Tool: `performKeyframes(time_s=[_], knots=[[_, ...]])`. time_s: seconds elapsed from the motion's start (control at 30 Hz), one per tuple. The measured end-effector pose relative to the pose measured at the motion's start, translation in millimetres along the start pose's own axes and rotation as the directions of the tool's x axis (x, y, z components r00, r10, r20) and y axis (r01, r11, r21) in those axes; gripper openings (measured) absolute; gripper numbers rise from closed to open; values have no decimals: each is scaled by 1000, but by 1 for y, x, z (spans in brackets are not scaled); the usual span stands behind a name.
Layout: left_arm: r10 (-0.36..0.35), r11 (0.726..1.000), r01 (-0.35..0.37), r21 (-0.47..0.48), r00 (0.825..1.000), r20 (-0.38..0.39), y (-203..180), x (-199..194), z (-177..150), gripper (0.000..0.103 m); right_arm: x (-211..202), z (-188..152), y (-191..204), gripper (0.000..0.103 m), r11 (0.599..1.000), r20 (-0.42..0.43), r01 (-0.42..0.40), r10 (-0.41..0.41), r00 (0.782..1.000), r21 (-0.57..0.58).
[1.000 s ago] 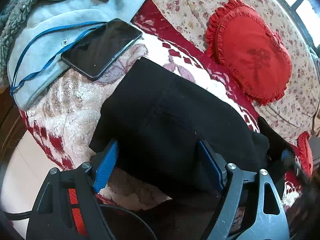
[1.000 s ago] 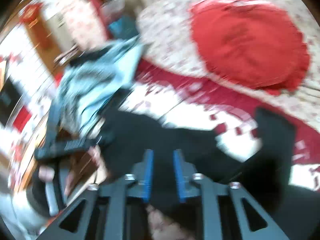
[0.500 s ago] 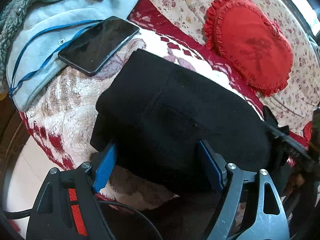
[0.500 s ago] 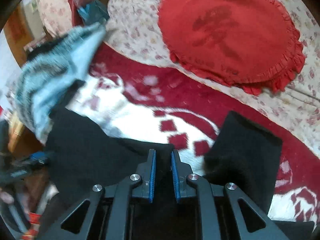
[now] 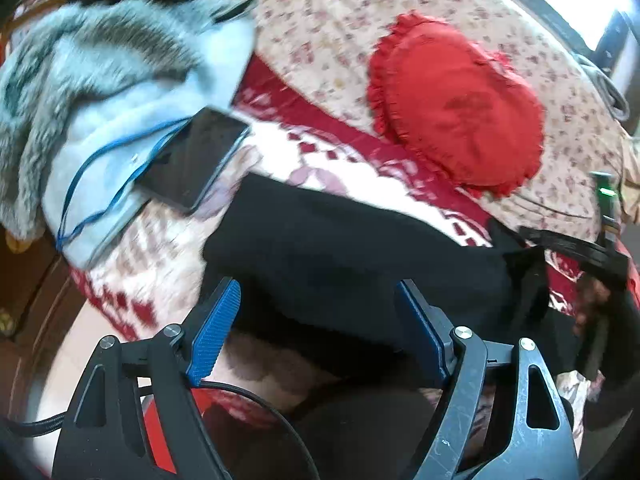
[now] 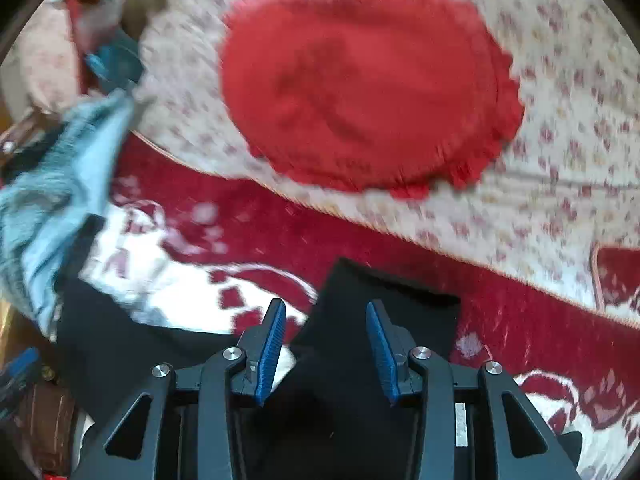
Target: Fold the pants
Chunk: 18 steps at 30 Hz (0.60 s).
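The black pants [image 5: 340, 248] lie folded across a red and white plush blanket [image 5: 160, 264]. My left gripper [image 5: 320, 332] is open, its blue pads wide apart just above the near edge of the pants. In the right wrist view a black pant end [image 6: 384, 300] lies flat on the blanket [image 6: 168, 276]. My right gripper [image 6: 326, 352] is open with the cloth between and below its pads, not pinched. The right gripper also shows at the right edge of the left wrist view [image 5: 600, 248].
A black phone [image 5: 196, 164] lies on a light blue fur-trimmed coat [image 5: 100, 92] at the left. A red frilled cushion [image 5: 460, 112] rests on the floral sofa back [image 5: 320, 32]; it also shows in the right wrist view [image 6: 360, 88]. The sofa edge drops off at lower left.
My right gripper has opened and let go of the pant cloth it pinched. The left gripper stayed open and pulled back a little from the pants.
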<state>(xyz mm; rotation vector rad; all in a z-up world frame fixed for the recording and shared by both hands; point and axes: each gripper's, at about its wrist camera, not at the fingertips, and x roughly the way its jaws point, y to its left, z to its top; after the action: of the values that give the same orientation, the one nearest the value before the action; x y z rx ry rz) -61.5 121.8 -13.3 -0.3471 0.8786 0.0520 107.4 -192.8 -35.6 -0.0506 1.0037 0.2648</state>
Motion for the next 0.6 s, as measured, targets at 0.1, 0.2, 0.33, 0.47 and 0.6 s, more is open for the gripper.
performKeyframes(time_s=[0.1,0.2,0.33,0.47,0.6], knots=[[-22,999,23,33,1000,-21,-15,9,2,80,37,6,2,40,1000,-106,13,-11,994,14],[-42,998,45,51,998,-49,-28,19,2,80,62,3,5,32,999,-118,32,-35,992,-22],[-44,997,48,68,997,-56,-35,21,1,80,42,0,-4,4,999,-85,-39,37,996,-20],[-55,997,58,48,997,-62,-34,18,0,80,-38,-24,-34,4,995,56,-97,95,994,30],[-71,996,75,50,995,-74,-41,18,-5,80,-120,-82,-83,4,987,166,-86,62,984,138]])
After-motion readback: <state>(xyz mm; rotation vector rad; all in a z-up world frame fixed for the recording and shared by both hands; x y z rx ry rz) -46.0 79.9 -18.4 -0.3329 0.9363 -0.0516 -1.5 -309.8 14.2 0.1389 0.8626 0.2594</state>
